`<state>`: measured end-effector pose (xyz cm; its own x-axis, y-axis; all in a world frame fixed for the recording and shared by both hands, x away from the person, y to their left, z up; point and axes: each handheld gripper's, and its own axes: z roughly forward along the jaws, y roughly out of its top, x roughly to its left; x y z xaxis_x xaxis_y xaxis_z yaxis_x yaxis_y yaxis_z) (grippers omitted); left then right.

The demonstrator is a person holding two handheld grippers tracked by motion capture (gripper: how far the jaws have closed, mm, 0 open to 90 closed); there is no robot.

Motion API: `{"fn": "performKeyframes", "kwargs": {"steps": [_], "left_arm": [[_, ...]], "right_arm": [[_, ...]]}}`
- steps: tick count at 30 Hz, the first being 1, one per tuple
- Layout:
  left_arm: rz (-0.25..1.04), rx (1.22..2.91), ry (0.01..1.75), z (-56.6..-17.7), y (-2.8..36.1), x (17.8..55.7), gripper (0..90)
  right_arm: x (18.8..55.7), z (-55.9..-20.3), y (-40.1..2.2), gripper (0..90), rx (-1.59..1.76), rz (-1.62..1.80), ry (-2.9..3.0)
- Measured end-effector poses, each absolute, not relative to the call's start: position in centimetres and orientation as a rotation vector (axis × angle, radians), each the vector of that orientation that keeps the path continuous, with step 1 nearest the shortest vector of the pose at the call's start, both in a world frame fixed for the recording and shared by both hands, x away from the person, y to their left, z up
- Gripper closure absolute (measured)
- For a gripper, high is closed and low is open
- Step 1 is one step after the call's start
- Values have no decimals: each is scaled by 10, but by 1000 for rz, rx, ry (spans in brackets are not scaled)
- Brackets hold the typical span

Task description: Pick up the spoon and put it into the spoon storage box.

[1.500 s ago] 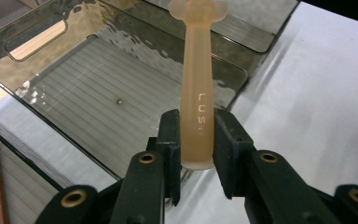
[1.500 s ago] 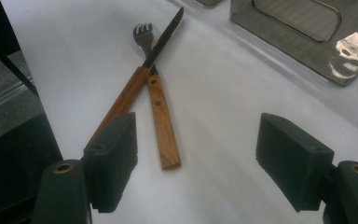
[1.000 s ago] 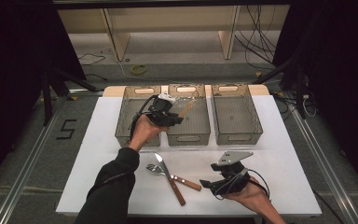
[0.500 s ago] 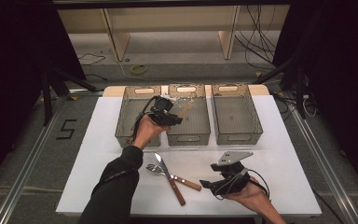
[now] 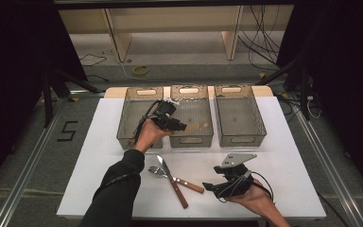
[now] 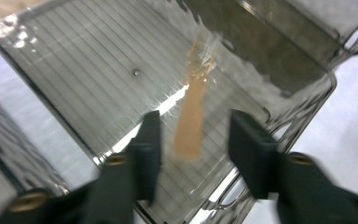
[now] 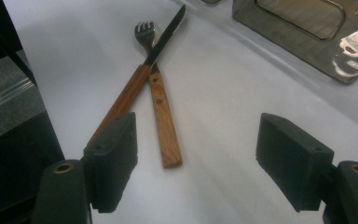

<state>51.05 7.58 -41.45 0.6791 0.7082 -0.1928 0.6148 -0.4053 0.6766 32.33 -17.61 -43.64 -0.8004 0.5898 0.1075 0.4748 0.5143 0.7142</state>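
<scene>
My left gripper [image 5: 182,126] hovers over the middle grey bin [image 5: 191,140]. Its jaws have just been opening, and its pads stand clear on both sides of a wooden-handled utensil [image 6: 191,123]. The utensil is blurred, its shiny head toward the bin's far wall, and it appears as a tan streak [image 5: 199,126] on the bin floor. In its own view the left gripper [image 6: 195,122] looks down into that bin [image 6: 74,79]. My right gripper [image 5: 209,187] rests open near the front right. Ahead of the right gripper [image 7: 198,135] a knife [image 7: 140,79] and a fork [image 7: 162,112] lie crossed.
Three grey bins stand in a row at the back of the white table [image 5: 293,165]: a left bin [image 5: 123,137], the middle one, and a right bin [image 5: 241,140]. The knife [image 5: 172,182] and fork [image 5: 189,184] lie at the front centre. Dark floor and rails surround the table.
The left gripper's jaws have opened and let go of the wooden-handled utensil, which is now down in the middle bin. The right gripper has not moved.
</scene>
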Motion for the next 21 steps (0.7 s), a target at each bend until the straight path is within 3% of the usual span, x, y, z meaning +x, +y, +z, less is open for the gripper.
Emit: {"fn": "performKeyframes", "kwargs": {"steps": [7,21], "left_arm": [[166,2073,950,-396,90,493,320],[231,1977,898,-407,139,433,221]], "right_arm": [[323,-436,-175,300,924,1153,2594],[323,-435,-166,303,951,1142,2593]]}}
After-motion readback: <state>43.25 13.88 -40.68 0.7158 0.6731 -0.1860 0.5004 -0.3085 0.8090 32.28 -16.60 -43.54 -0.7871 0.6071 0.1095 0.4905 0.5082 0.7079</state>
